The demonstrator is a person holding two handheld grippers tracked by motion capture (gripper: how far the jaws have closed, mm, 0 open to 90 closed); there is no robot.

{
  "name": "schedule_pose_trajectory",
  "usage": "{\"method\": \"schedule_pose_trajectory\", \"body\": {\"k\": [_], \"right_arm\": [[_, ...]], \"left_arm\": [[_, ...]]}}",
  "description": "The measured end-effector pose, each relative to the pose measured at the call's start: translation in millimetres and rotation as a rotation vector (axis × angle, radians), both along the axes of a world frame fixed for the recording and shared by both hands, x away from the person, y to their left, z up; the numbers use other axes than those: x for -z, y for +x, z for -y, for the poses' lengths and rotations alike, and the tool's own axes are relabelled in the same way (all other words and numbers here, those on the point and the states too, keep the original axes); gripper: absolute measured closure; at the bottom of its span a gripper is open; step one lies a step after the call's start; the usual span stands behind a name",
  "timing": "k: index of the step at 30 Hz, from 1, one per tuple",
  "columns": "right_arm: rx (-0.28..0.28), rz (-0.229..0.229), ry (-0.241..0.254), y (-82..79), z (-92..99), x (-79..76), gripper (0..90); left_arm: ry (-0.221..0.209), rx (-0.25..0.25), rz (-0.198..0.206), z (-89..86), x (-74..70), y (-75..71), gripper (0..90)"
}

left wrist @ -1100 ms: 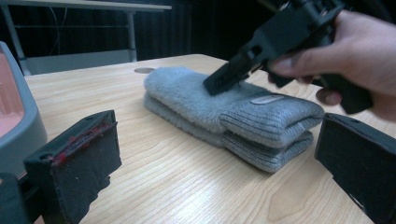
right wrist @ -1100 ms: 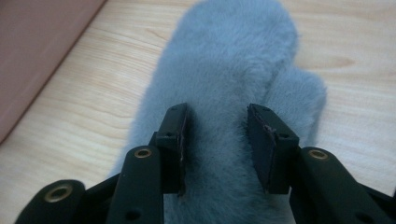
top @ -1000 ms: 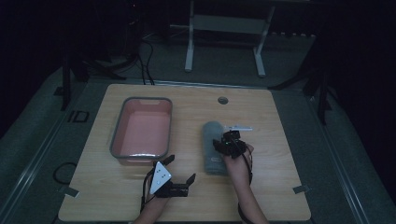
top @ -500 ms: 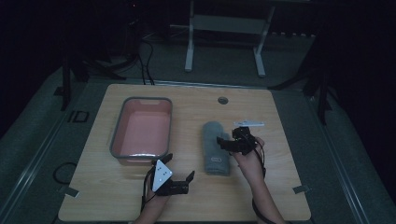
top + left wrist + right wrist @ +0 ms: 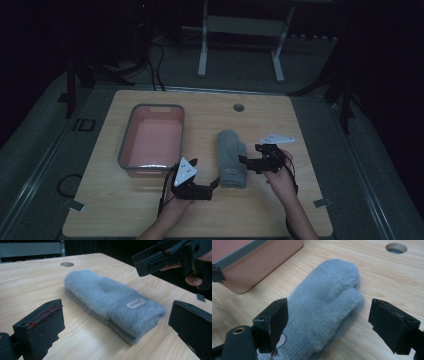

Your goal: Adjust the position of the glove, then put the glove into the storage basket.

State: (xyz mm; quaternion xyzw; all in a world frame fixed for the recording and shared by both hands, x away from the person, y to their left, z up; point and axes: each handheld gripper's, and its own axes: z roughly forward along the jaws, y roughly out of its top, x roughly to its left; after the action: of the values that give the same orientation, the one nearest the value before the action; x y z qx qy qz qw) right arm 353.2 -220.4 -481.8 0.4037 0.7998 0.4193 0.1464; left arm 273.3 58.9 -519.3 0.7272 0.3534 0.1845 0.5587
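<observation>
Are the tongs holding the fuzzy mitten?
No. Both tongs, left and right, are open; the right have just been opening. The mitten lies free on the table.

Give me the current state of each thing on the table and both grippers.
Grey mittens: stacked as a pair, lying flat on the table, held by neither gripper.
Pink bin: upright, nothing visible inside.
Right gripper: open, jaws have just been opening, straddling the mittens without pressing them.
Left gripper: open, pointed at the cuff end, nothing gripped.
Table: bare wood, one round hole near the far edge.
</observation>
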Motion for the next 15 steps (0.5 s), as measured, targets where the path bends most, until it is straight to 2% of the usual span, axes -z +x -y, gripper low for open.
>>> {"method": "schedule_pose_trajectory", "body": {"k": [1,2,5,6,8,9,10,11,12,13,15], "right_arm": [[0.009,0.016,-0.003,-0.5,2.0,-0.4,16.2],[-0.007,0.038,-0.019,-1.0,3.1,-0.7,15.5],[-0.002,0.052,-0.024,-1.5,2.8,-1.3,13.9],[-0.008,0.051,-0.011,-1.4,2.3,-1.7,14.4],[0.001,0.041,0.012,-0.8,3.1,-2.1,15.0],[0.007,0.007,0.026,0.6,3.8,-2.1,14.0],[0.021,-0.005,0.022,1.6,4.3,-1.9,13.5],[0.021,-0.005,0.022,1.6,4.3,-1.9,13.5],[0.038,-0.012,0.026,2.6,5.3,-2.0,13.4],[0.045,-0.018,0.029,4.0,6.3,-1.8,12.4],[0.044,-0.036,0.028,5.5,6.1,-0.8,10.8]], "left_arm": [[0.001,0.011,-0.005,1.1,-3.6,2.8,0.2],[-0.002,0.019,-0.007,2.0,-7.1,5.5,0.2],[-0.006,0.028,-0.008,5.7,-16.7,14.4,0.2],[-0.006,0.027,-0.014,6.7,-18.3,16.6,0.2],[-0.008,0.034,-0.038,10.2,-20.7,23.6,0.2],[-0.002,0.027,-0.052,12.0,-21.3,27.2,0.2],[0.002,0.027,-0.075,14.2,-21.4,31.7,0.2],[0.002,0.027,-0.075,14.2,-21.4,31.7,0.2],[0.024,0.02,-0.114,19.3,-20.3,39.0,0.2],[0.028,0.025,-0.131,21.5,-19.4,42.4,0.2],[0.04,0.028,-0.147,26.3,-16.8,48.3,0.2]]}}
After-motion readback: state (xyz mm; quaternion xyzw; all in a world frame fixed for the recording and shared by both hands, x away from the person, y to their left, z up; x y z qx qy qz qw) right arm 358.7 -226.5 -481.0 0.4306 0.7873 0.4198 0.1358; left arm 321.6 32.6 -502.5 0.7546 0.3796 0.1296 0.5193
